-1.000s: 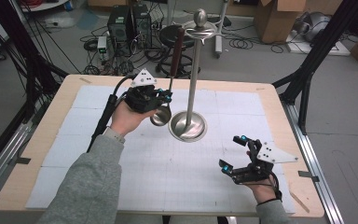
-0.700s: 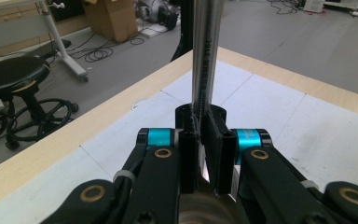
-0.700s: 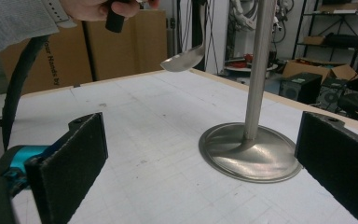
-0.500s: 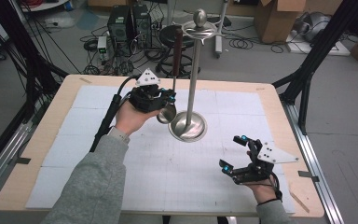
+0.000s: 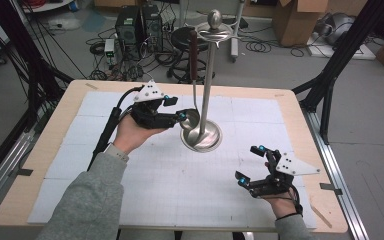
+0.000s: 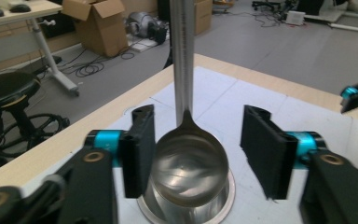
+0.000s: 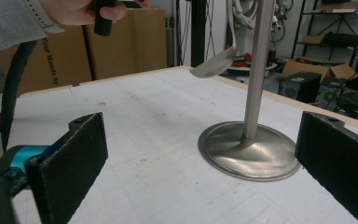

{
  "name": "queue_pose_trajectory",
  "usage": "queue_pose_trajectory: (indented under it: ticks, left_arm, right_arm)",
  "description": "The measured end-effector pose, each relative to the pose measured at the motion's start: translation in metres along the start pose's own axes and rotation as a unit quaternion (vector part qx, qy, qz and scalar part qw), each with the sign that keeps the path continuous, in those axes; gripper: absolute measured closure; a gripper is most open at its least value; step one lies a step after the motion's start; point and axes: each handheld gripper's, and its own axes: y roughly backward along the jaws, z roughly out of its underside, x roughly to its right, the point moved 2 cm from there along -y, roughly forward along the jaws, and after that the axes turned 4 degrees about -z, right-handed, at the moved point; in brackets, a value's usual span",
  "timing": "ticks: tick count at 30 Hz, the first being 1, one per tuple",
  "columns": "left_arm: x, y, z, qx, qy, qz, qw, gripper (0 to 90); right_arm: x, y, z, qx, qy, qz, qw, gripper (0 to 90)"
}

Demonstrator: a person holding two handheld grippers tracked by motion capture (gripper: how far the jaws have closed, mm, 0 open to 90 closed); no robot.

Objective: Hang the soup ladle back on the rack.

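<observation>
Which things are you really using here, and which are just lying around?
In use: ladle, hanging on the metal stand; left gripper, open around its bowl.

Lying about: right gripper, open and idle; cardboard boxes; stool.

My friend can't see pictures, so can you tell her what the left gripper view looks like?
A shiny metal ladle hangs bowl-down between two open black tongs, just above the round base of a metal stand on a white table mat. Behind are cardboard boxes and a black stool.
</observation>
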Motion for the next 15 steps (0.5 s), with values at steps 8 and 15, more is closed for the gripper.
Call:
queue_pose_trajectory:
  ticks: [8, 15]
  left_arm:
    - [-0.002, 0.014, 0.016, 0.013, 0.003, 0.018, 0.9997, 17.1]
    - [-0.006, 0.027, 0.031, 0.016, 0.022, 0.041, 0.9988, 4.9]
  right_arm:
    - [-0.001, 0.0, 0.0, -0.003, -0.001, 0.001, 1.0, 1.4]
    - [0.0, -0.002, 0.001, -0.005, 0.001, 0.0, 1.0, 1.4]
